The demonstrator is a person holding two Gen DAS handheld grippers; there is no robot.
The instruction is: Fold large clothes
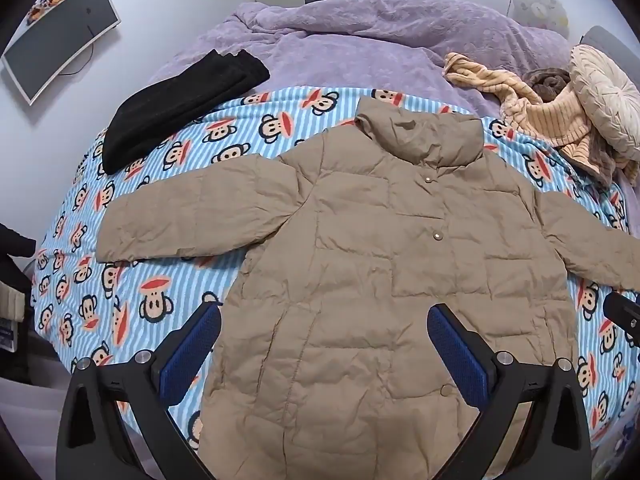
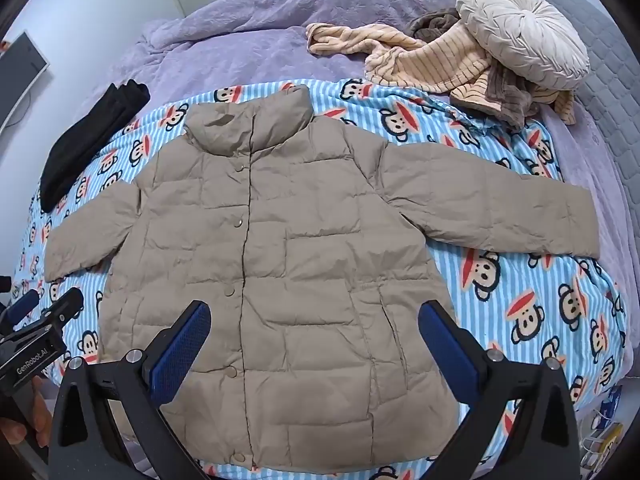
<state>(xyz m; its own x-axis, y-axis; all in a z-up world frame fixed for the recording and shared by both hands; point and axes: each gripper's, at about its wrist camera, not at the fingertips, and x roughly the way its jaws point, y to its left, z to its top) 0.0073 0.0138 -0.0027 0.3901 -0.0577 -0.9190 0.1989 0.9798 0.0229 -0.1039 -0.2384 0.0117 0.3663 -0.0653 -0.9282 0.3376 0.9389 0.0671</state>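
A beige puffer jacket (image 1: 360, 248) (image 2: 280, 240) lies flat, front up and buttoned, on a blue striped blanket with monkey faces (image 1: 168, 280) (image 2: 520, 300). Both sleeves spread out sideways and the collar points away from me. My left gripper (image 1: 324, 320) hovers open over the jacket's lower left part, with nothing between its blue pads. My right gripper (image 2: 314, 318) hovers open over the jacket's lower middle, also holding nothing. The left gripper's body (image 2: 36, 336) shows at the left edge of the right wrist view, held by a hand (image 2: 32, 416).
A folded black garment (image 1: 176, 104) (image 2: 88, 136) lies at the blanket's far left. A striped cream garment (image 1: 532, 108) (image 2: 432, 64) and a round white cushion (image 1: 608, 104) (image 2: 520, 28) sit at the far right. A purple bedspread (image 1: 360, 40) covers the far side. A monitor (image 1: 60, 36) hangs on the left wall.
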